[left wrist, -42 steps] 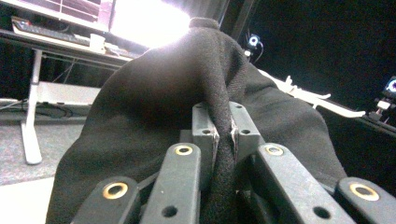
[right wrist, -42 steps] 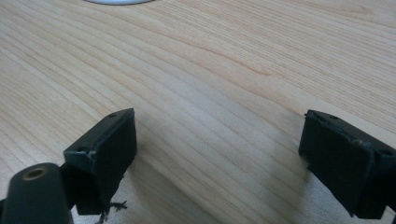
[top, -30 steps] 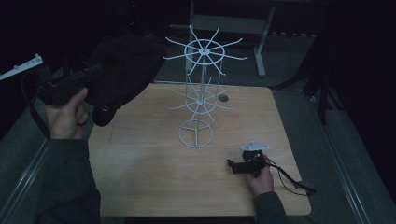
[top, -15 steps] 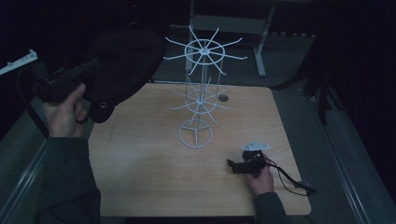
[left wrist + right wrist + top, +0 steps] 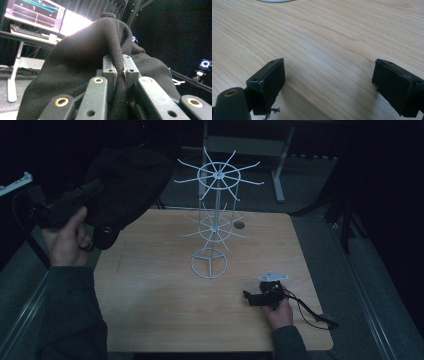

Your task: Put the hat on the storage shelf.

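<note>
Above the table's left edge, left hand-held gripper (image 5: 92,190) pinches dark cloth (image 5: 127,182); right hand-held gripper (image 5: 248,297) gapes empty

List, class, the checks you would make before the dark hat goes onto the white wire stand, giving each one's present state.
1. Left gripper fingers pinch the hat fabric: ok.
2. Hat lifted off the table: ok.
3. Wire stand upright, top spokes bare: ok.
4. Hat above a spoke: not ok, it hangs left of the stand.
5. Right gripper open, low over the table, away from the stand: ok.
6. Hat opening faces the spokes: cannot tell.
</note>
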Motion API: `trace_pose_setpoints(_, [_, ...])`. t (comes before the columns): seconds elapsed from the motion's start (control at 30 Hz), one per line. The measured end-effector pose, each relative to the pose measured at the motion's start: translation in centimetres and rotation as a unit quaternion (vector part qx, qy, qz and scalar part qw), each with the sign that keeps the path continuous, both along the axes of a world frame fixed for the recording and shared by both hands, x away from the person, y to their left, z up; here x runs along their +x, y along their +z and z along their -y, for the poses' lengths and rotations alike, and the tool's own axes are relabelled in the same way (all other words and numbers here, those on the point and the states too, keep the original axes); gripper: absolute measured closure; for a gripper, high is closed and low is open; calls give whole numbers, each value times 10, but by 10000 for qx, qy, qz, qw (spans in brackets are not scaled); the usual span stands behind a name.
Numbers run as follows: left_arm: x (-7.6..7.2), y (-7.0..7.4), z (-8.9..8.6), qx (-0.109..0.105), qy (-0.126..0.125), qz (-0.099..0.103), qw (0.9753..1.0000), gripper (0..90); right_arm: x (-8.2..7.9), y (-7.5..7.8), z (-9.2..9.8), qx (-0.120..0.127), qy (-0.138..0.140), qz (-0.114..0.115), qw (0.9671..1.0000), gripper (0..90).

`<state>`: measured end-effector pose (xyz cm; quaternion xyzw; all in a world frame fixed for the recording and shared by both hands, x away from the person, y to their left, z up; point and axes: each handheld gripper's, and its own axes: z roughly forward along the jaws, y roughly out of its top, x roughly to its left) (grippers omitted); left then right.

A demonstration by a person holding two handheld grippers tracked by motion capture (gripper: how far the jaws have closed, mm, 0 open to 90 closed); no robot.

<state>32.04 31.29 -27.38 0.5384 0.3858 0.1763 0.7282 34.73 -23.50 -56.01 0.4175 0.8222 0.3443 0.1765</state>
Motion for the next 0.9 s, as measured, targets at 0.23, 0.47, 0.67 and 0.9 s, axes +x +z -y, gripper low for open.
trace_pose_setpoints(0.23, [2,1,6,3,-129,57,9999,848,0,0,0,-1,2,1,10000,110])
trace_pose_setpoints(0.47, [3,2,7,-108,-250,156,9995,848,0,0,0,-1,-1,0,10000,110])
trace_pose_setpoints(0.67, [4,3,10,-261,-478,248,9982,848,0,0,0,0,-1,-1,10000,110])
trace_pose_setpoints(0.9, [8,-1,17,-312,-700,289,9966,847,0,0,0,-4,4,5,10000,110])
